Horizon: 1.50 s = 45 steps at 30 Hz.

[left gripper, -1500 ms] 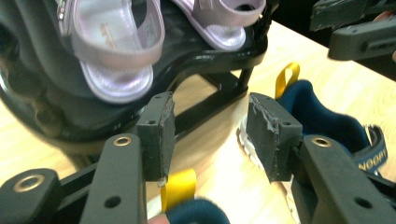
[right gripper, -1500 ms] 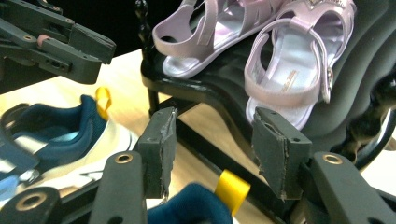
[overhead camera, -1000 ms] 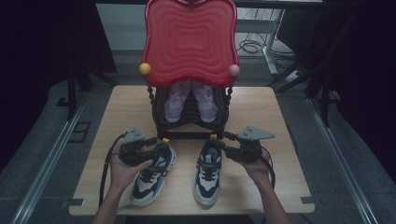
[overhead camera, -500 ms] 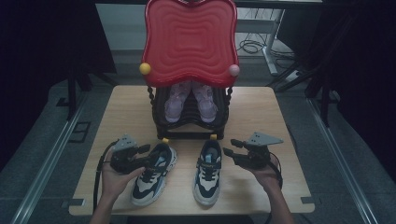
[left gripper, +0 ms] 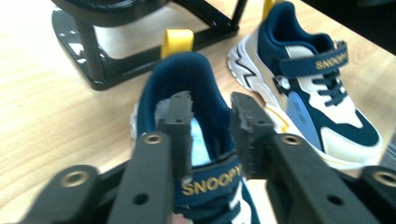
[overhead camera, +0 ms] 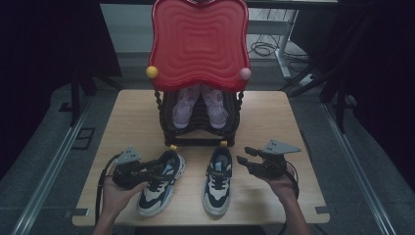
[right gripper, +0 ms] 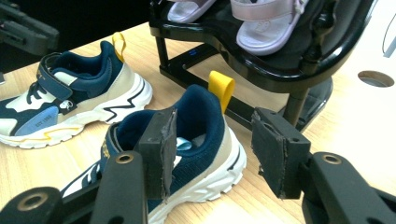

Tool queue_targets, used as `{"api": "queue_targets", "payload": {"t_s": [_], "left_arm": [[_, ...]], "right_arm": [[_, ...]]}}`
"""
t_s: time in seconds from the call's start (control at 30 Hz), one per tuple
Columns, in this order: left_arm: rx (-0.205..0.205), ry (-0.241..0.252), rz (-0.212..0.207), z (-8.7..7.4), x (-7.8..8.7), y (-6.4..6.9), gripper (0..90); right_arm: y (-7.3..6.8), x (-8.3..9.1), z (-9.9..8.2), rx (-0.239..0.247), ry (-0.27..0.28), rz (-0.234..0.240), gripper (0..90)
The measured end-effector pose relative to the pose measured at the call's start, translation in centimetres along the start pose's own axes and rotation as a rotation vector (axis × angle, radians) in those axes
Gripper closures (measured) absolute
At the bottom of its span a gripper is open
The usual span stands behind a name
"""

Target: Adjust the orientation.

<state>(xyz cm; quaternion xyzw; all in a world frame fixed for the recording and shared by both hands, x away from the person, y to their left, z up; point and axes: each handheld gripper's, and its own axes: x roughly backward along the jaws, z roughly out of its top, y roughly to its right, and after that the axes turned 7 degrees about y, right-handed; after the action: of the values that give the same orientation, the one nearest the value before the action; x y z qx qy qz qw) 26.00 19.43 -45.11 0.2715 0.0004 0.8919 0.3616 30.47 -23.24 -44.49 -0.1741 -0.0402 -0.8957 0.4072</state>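
In the high view, the left gripper (overhead camera: 155, 175) is sitting over the left shoe (overhead camera: 160, 182) at seven o'clock on the table (overhead camera: 132, 112), its jaws having just been closing; the right gripper (overhead camera: 243, 162) is hovering beside the right shoe (overhead camera: 218, 180).

In the left gripper view, narrowed jaws are straddling that shoe's collar (left gripper: 219, 116); whether they are pressing it I cannot tell.

In the right gripper view, wide jaws are framing the right shoe's heel (right gripper: 205, 121), at six o'clock from the rack (right gripper: 261, 56).

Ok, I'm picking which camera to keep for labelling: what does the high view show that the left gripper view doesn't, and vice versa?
High view adds: the red panel atop the rack, the lilac sandals on its shelf. Left gripper view adds: SNOOPY lettering on the straps, a pale blue insole. Both: the two navy-and-white sneakers, their yellow heel loops, the rack's black base, the wooden table.
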Motion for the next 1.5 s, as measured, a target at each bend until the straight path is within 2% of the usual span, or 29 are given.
{"api": "queue_targets", "payload": {"t_s": [0.23, 0.43, 0.53, 0.63, 0.8, 1.17, 1.33, 1.5], "left_arm": [[-0.011, -0.045, -0.03, -0.2, 0.5, 0.3, 83.3], [-0.028, -0.08, -0.05, -0.6, 0.3, 1.0, 89.4], [-0.029, -0.092, -0.058, -0.8, -0.1, 1.5, 90.0], [-0.044, -0.127, -0.078, -1.0, -0.7, 2.2, 90.0], [-0.059, -0.163, -0.1, -1.6, -1.4, 3.5, 90.0], [-0.085, -0.276, -0.088, -3.7, -3.1, 4.9, 90.0], [-0.093, -0.295, -0.078, -4.1, -3.1, 5.3, 89.9], [-0.082, -0.306, -0.056, -4.9, -3.1, 5.3, 90.0]], "right_arm": [[0.5, 0.7, -0.3, -0.008, 0.004, -0.019, 49.8], [0.8, 0.9, -0.6, -0.024, 0.001, -0.031, 49.5], [0.7, 0.8, -0.8, -0.026, -0.005, -0.033, 49.3], [0.7, 0.8, -0.9, -0.025, -0.008, -0.032, 49.1], [0.6, 0.9, -0.9, -0.031, 0.001, -0.012, 49.0], [0.8, 0.9, -1.2, -0.034, 0.0, -0.014, 48.6], [1.0, 1.0, -1.3, -0.039, -0.004, -0.018, 48.5], [1.2, 1.1, -1.4, -0.045, 0.002, -0.025, 48.5]]}}
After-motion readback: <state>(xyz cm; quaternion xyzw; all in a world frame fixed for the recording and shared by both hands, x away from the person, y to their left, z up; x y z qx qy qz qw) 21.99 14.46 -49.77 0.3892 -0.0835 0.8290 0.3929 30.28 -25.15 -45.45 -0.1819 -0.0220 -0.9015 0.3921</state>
